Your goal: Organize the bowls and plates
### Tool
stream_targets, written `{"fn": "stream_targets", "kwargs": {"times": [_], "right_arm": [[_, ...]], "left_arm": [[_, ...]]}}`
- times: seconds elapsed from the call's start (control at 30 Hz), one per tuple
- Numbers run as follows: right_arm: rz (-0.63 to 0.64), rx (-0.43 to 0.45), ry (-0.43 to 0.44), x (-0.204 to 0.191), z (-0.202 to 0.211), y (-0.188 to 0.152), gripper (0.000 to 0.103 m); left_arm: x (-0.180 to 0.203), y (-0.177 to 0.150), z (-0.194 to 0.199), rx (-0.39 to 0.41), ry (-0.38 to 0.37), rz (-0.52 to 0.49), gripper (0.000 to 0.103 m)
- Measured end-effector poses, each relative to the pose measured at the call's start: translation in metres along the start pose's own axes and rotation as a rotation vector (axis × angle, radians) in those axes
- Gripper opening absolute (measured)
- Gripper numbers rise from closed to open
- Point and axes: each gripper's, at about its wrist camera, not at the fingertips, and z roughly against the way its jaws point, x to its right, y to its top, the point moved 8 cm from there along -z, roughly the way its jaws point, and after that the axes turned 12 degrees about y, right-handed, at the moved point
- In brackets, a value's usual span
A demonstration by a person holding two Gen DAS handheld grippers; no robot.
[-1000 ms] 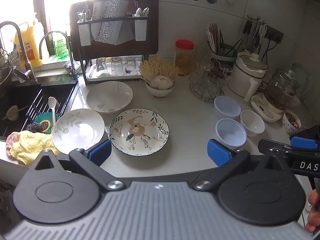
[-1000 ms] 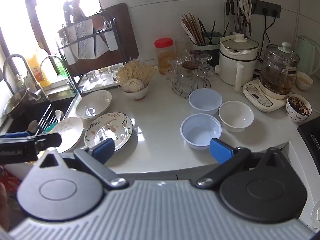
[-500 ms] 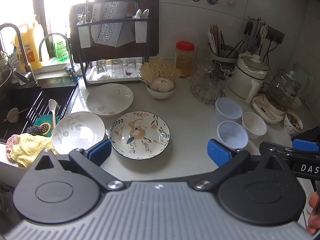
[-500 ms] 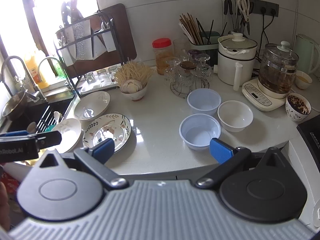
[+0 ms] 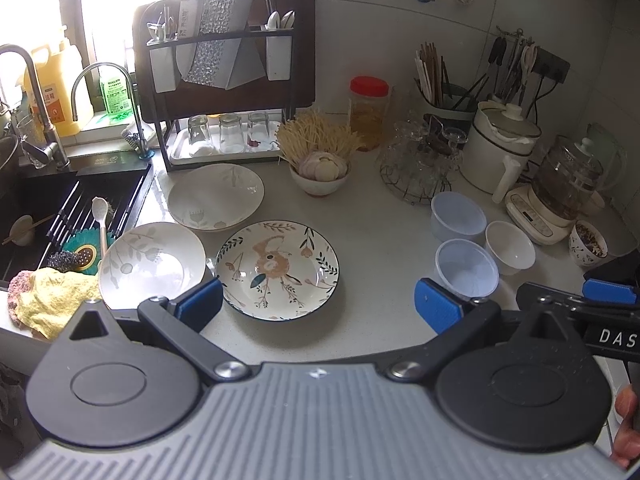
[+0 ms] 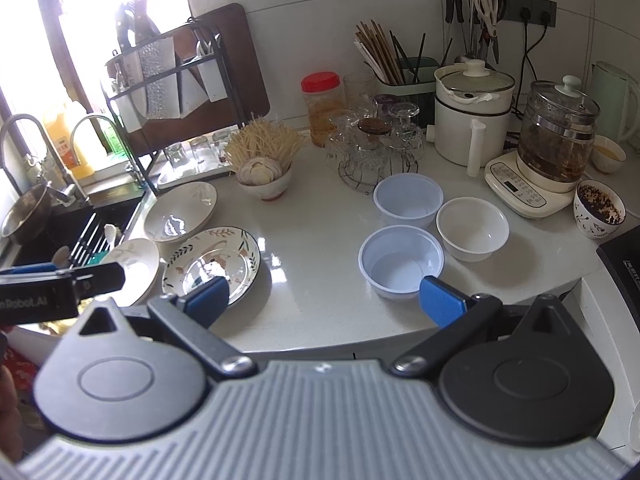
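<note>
On the pale counter lie a flower-patterned plate [image 5: 277,269] [image 6: 212,264], a white leaf-print plate [image 5: 151,264] [image 6: 132,268] to its left and a third white plate [image 5: 216,196] [image 6: 180,212] behind. Right of them stand two pale blue bowls, the near blue bowl [image 5: 467,268] [image 6: 401,266] and the far blue bowl [image 5: 458,216] [image 6: 408,198], plus a white bowl [image 5: 510,245] [image 6: 473,227]. My left gripper [image 5: 316,308] hangs open above the counter's front edge, before the patterned plate. My right gripper [image 6: 324,302] is open too, nothing between its fingers, near blue bowl just beyond its right finger.
A black sink [image 5: 48,208] with a drying mat, spoon and yellow cloth [image 5: 52,300] lies left. A dish rack [image 5: 224,80] with glasses, a garlic bowl [image 5: 320,168], a red-lidded jar [image 5: 368,112], a wire glass stand [image 5: 424,164], a white cooker [image 5: 504,144] and a glass kettle [image 5: 564,184] line the back. A patterned cup [image 6: 598,208] stands right.
Both grippers have drifted slightly; the scene shifts a little lower in the left view and slightly left in the right view. No dish has moved. Both stay open.
</note>
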Motion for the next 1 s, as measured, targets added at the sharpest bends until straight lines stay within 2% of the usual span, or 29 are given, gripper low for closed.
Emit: {"fn": "stream_targets", "kwargs": {"times": [1.0], "right_arm": [[-0.013,0.001,-0.012,0.007,-0.005,0.001,0.103]], "left_arm": [[0.012,0.004,-0.015,-0.027,-0.016,-0.022,0.103]]}}
